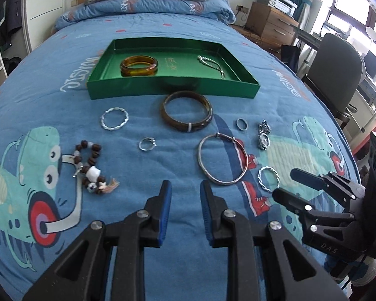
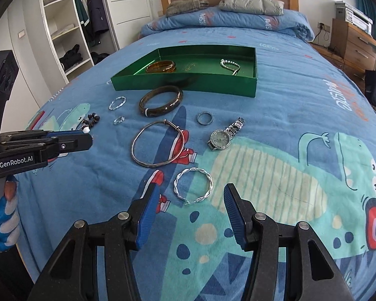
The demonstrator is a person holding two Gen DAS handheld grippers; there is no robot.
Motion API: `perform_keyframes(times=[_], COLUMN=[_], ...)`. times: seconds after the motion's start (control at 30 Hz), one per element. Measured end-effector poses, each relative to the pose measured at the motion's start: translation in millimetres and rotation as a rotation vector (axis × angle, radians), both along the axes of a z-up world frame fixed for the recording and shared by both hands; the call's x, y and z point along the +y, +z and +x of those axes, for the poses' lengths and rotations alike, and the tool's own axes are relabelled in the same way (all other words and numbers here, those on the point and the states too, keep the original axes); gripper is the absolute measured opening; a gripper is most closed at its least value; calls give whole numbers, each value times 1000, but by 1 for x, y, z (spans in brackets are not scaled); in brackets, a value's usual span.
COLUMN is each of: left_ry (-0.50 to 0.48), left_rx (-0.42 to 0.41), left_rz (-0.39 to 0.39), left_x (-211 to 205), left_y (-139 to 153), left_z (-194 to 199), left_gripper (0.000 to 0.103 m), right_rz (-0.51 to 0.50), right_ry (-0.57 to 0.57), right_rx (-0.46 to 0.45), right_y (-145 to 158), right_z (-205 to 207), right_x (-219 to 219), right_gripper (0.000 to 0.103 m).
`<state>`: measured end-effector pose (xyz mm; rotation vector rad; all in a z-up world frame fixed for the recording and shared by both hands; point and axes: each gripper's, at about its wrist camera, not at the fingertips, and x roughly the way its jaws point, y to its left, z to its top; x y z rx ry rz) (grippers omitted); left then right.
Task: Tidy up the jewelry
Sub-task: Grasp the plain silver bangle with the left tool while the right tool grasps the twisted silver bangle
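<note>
A green tray (image 1: 163, 89) (image 2: 188, 84) on the bed holds an amber bangle (image 1: 139, 65) (image 2: 161, 66) and a silver chain (image 1: 213, 65) (image 2: 230, 66). In front of it lie a dark brown bangle (image 1: 186, 111) (image 2: 161, 101), a thin silver bangle (image 1: 221, 159) (image 2: 158, 144), two twisted silver bracelets (image 1: 114, 118) (image 2: 193, 185), two rings (image 1: 147, 144) (image 2: 204, 118), a watch (image 1: 264, 135) (image 2: 224, 134) and a bead bracelet (image 1: 91, 166) (image 2: 90, 121). My left gripper (image 1: 185, 190) is open and empty, hovering over the bedspread. My right gripper (image 2: 191, 197) is open, its fingertips either side of the near twisted bracelet.
The blue dinosaur bedspread (image 1: 62, 225) covers the bed. Pillows (image 2: 250, 5) lie at the headboard. A wardrobe (image 2: 70, 25) stands left, and a wooden drawer unit (image 1: 270, 22) and an office chair (image 1: 338, 75) stand right.
</note>
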<state>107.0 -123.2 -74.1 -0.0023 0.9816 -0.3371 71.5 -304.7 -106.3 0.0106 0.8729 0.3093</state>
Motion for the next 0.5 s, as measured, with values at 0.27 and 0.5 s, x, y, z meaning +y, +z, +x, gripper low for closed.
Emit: perform_keyframes(times=[0.27,0.5], left_ry=[-37,-34], left_rx=[64,93], left_rz=[14,71], left_x=[-33,-52], left_y=[-21,-35], left_z=[32,44], left_gripper=[23,22], right_rz=[-18,-16], right_ry=[56,78], right_rx=[20,7], right_y=[-18,-20], right_z=[18,19], right_x=[1,-9], right_gripper=[52,39])
